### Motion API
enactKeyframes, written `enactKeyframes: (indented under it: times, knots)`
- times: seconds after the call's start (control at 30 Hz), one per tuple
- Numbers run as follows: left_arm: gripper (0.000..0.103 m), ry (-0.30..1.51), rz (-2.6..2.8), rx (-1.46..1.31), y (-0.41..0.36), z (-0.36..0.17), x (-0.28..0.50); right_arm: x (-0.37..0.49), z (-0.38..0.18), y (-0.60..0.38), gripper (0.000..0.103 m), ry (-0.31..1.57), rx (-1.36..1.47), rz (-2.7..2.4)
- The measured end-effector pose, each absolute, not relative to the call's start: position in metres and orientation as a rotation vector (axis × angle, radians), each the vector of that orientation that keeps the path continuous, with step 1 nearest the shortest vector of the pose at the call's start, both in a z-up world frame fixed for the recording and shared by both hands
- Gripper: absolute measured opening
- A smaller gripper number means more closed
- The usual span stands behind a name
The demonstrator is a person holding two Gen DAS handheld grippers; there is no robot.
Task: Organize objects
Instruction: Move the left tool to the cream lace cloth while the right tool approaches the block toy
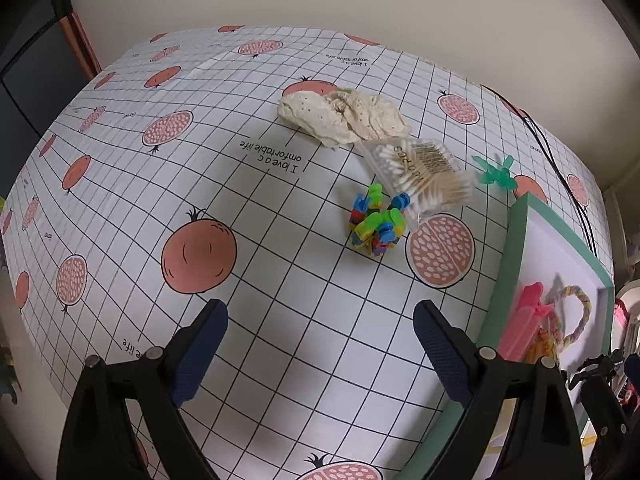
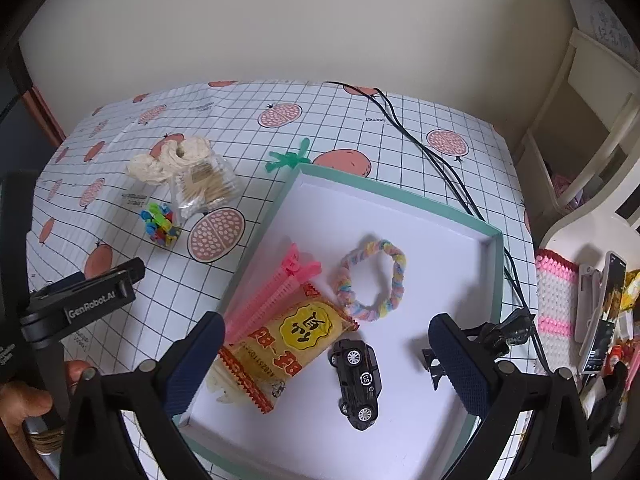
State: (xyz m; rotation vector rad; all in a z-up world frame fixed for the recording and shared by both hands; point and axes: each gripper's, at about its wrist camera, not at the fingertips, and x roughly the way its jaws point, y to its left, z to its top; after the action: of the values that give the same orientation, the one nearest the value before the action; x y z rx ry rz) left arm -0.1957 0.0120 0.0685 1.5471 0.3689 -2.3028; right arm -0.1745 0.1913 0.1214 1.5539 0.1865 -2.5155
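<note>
A white tray with a green rim (image 2: 494,264) holds a pink clip (image 2: 276,292), a yellow snack packet (image 2: 288,344), a pastel braided ring (image 2: 372,280) and a black toy car (image 2: 358,380). My right gripper (image 2: 326,354) is open and empty above the tray, over the car. On the tablecloth to the left lie a cream cloth (image 1: 344,118), a bag of cotton swabs (image 1: 424,176), a colourful block cluster (image 1: 378,222) and a green plastic piece (image 1: 496,174). My left gripper (image 1: 320,344) is open and empty, short of the blocks; it also shows in the right wrist view (image 2: 100,292).
The tray's rim (image 1: 512,248) shows at the right of the left wrist view. Black cables (image 2: 448,168) run along the table beside the tray. A wall stands behind the table. A white shelf (image 2: 592,132) and clutter stand off the right edge.
</note>
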Motion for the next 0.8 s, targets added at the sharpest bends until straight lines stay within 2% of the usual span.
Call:
enactKeyframes:
  times: [0.8]
  knots:
    - [0.094, 0.443, -2.474, 1.468, -0.016, 0.086, -0.223, -0.191, 0.129, 0.183, 0.103, 0.163, 1.482, -2.554]
